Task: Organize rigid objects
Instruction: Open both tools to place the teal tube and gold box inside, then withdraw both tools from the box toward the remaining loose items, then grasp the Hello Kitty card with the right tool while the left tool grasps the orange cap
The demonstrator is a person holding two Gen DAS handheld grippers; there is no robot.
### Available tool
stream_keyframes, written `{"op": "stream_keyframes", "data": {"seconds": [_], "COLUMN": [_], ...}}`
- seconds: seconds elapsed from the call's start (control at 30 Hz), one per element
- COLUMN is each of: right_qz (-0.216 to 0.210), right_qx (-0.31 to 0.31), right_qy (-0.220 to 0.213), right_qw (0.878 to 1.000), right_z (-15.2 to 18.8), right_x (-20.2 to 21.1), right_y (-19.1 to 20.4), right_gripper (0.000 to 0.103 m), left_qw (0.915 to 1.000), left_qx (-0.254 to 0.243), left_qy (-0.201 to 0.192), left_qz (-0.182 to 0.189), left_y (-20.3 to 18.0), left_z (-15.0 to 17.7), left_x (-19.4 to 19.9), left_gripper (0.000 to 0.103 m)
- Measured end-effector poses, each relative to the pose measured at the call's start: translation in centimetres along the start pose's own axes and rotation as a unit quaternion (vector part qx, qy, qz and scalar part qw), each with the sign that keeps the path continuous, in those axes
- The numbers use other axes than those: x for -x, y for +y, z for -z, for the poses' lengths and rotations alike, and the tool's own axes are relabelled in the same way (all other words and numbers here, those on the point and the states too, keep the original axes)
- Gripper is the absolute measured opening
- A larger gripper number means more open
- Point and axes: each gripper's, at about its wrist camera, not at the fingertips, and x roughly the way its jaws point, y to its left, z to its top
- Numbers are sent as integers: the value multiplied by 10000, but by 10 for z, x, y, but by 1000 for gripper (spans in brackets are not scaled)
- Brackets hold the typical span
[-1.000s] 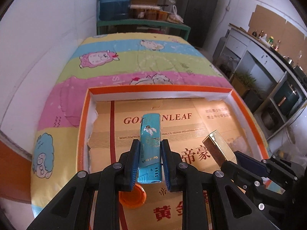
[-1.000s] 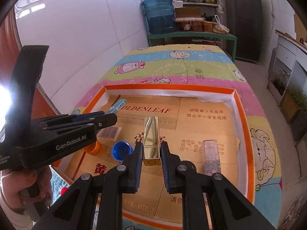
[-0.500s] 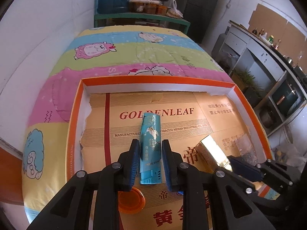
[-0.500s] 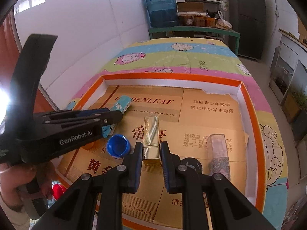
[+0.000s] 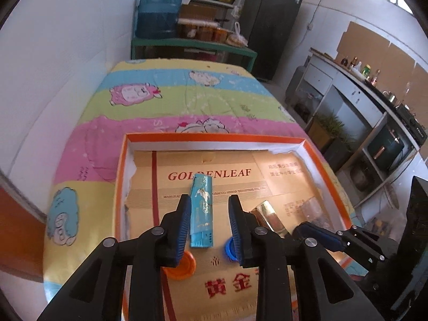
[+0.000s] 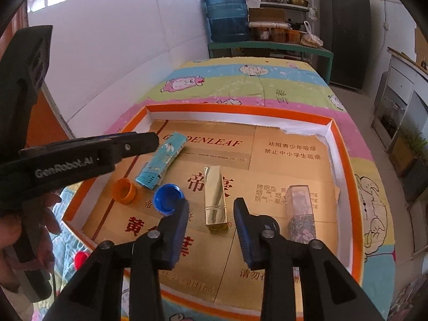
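A shallow orange-rimmed tray (image 5: 214, 137) (image 6: 345, 165) lined with printed cardboard lies on the bed. A flat blue box (image 5: 202, 211) (image 6: 161, 160) rests on the cardboard between the fingers of my left gripper (image 5: 210, 220). Its jaws are opening and the pads stand clear of the box. A gold box (image 6: 215, 198) (image 5: 270, 218) lies flat between the fingers of my right gripper (image 6: 210, 223). Those jaws are opening too, with gaps on both sides. An orange cap (image 6: 123, 190) (image 5: 178, 267), a blue cap (image 6: 168, 198) (image 5: 230, 248) and a clear patterned box (image 6: 301, 214) also lie in the tray.
The tray sits on a striped cartoon bedspread (image 5: 171, 101) against a white wall. A red cap (image 6: 80, 259) lies on the bedspread outside the tray's near left corner. A person's hand (image 6: 16, 230) holds the left gripper's handle. Shelves, a water jug (image 5: 159, 13) and a fridge stand beyond.
Both grippers were shut on their boxes and have let go, the jaws spreading apart. The blue box and the gold box now lie flat on the cardboard. The left gripper has drawn up and back.
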Motion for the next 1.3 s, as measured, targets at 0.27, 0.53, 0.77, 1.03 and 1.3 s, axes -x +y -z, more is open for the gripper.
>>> {"op": "stream_keyframes", "data": {"seconds": [0.27,0.53,0.77,1.03,1.3], "right_qz": [-74,-256,-754,-911,-573], "right_qx": [8,11,619,1371,1757], "right_qy": [-130,-145,194,844,1016], "right_qw": [9999,9996,9950,9827,9775], "right_z": [13,36,61,65,63], "right_x": [31,61,65,33,16], "right_y": [8,24,46,69,79], "right_gripper": [35,35,35,35,35], "left_qw": [9996,9995,9998,9997,9993], "left_qx": [-14,15,-11,-2,-112], "left_qy": [-268,-318,-172,-61,72], "left_qz": [10,35,41,227,352], "left_y": [3,13,17,12,4], "left_z": [20,53,100,148,164], "left_x": [51,88,112,130,131], "left_gripper": [29,29,29,29,29]}}
